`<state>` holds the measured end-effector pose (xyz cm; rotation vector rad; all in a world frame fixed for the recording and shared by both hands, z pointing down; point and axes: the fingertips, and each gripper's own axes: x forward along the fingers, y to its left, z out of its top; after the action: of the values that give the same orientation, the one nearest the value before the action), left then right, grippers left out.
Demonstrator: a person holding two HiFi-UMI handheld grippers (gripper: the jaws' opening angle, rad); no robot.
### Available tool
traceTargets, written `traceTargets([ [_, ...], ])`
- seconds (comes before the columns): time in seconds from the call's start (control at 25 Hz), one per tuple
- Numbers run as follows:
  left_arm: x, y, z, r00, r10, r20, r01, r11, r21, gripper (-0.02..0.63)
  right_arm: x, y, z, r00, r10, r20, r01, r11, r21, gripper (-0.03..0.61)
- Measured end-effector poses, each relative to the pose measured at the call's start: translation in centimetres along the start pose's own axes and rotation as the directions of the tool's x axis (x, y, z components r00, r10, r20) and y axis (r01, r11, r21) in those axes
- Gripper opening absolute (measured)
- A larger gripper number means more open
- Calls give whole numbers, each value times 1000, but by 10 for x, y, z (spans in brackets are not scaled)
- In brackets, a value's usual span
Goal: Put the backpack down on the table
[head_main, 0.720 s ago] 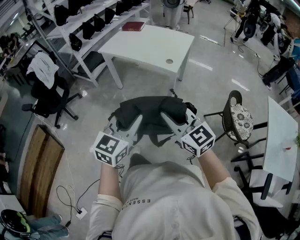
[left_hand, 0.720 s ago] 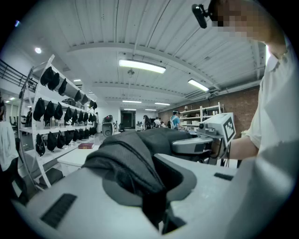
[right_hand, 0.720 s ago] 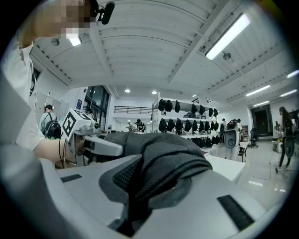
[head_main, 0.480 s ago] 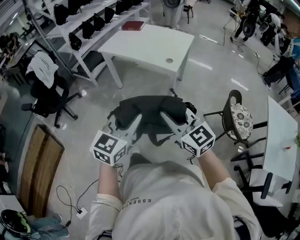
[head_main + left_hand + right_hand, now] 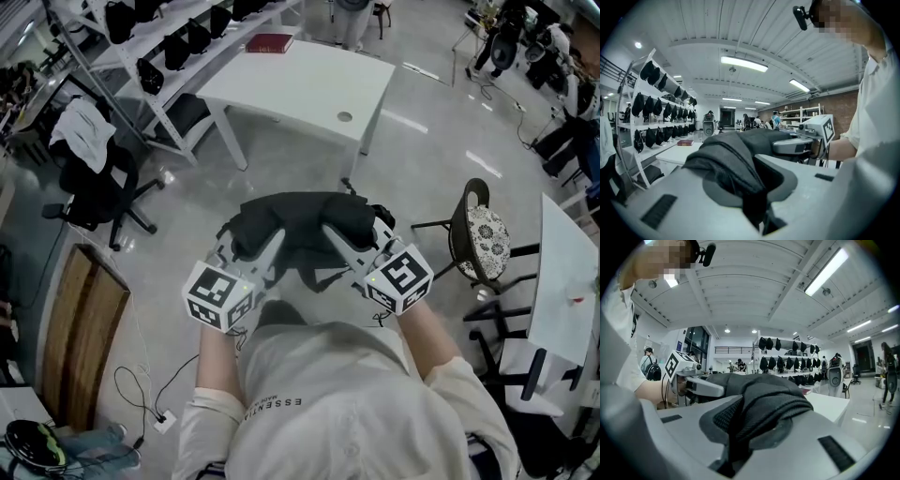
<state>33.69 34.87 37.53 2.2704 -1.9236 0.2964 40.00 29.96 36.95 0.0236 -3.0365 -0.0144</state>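
A black backpack [image 5: 300,230] hangs in the air above the grey floor, held from both sides. My left gripper [image 5: 265,249] is shut on its left part, with dark fabric [image 5: 726,164] pinched between the jaws. My right gripper [image 5: 339,242] is shut on its right part, where ribbed black fabric [image 5: 764,408] bulges out between the jaws. The white table [image 5: 300,89] stands a little way ahead of the backpack, with a red book [image 5: 269,43] on its far left corner.
White shelves with several black bags [image 5: 178,52] run along the left behind the table. A black office chair with a white garment [image 5: 89,159] stands at the left. A stool with a patterned seat [image 5: 486,239] and another white table [image 5: 562,281] are at the right. Cables [image 5: 141,394] lie on the floor.
The view has slid slightly forward toward the white table. Both grippers keep the same hold on the backpack.
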Motion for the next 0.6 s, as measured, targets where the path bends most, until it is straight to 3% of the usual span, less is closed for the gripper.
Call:
traceTargets([
  [0.32, 17, 58, -10, 1000, 4, -12, -4, 1000, -26, 72, 56, -24, -6, 1000, 10, -23, -9, 1000, 25, 66],
  [0.6, 42, 155, -3, 999, -43, -2, 43, 999, -31, 72, 146, -62, 5, 999, -26, -36, 27, 999, 25, 66],
])
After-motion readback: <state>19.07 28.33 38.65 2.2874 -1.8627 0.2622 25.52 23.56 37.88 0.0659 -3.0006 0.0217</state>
